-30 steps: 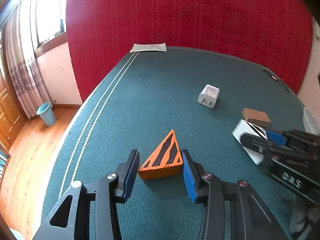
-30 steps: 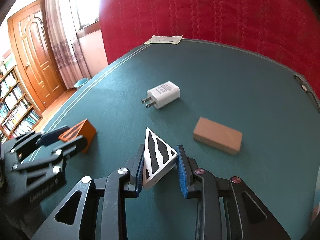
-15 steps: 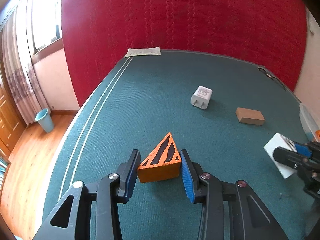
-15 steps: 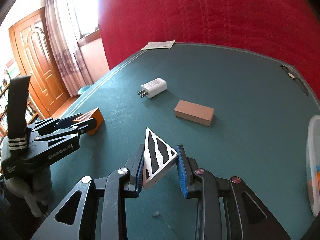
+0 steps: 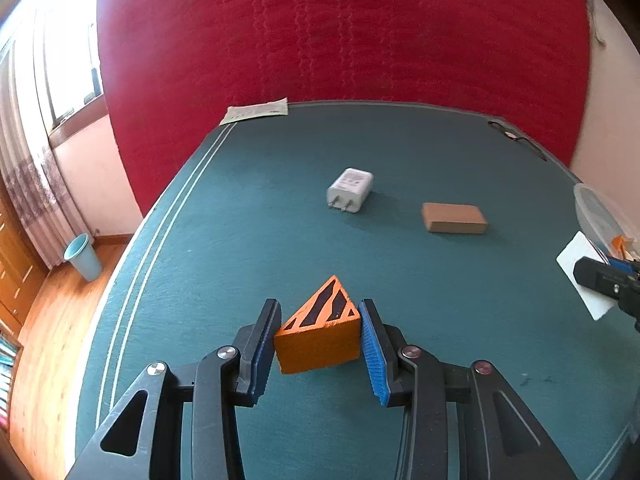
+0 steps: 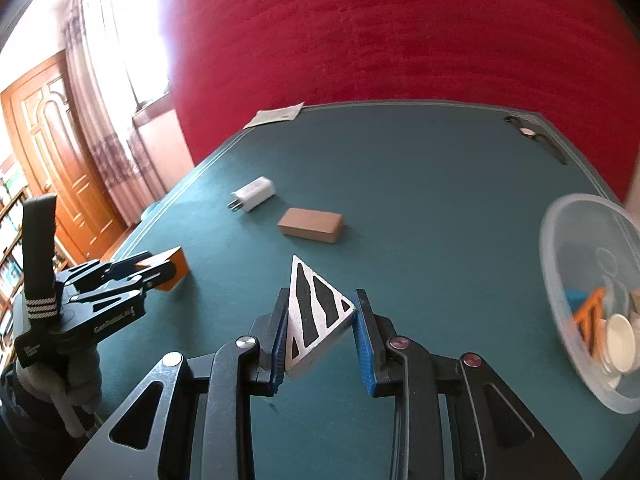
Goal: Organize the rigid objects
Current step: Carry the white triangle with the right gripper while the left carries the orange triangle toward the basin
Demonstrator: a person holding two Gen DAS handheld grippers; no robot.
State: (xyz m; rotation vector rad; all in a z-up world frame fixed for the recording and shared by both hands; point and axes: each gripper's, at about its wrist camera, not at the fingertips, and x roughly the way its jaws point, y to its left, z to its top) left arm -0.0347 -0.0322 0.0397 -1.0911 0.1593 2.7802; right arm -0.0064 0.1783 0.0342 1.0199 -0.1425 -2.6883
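Observation:
An orange wedge with black stripes [image 5: 320, 332] sits between the blue pads of my left gripper [image 5: 320, 346], which is shut on it just over the green table [image 5: 260, 248]. In the right wrist view the left gripper [image 6: 158, 266] shows at the left, a corner of the orange wedge [image 6: 178, 274] sticking out. My right gripper [image 6: 320, 334] is shut on a white wedge with black stripes [image 6: 316, 314], held above the table. A clear plastic bowl [image 6: 560, 236] lies to its right. The left wrist view catches the right gripper [image 5: 600, 280] and white wedge [image 5: 576, 264] at the right edge.
A white charger [image 5: 350, 196] and a brown block [image 5: 454, 218] lie mid-table. The bowl holds several small items, among them an orange piece [image 6: 588, 312] and white cups [image 6: 620, 336]. A paper sheet [image 5: 256, 111] is at the far left corner, a black cable [image 5: 514, 136] at the far right.
My right gripper carried the white wedge to the right, bringing the bowl into view. My left gripper's pads closed in onto the orange wedge and it shifted slightly.

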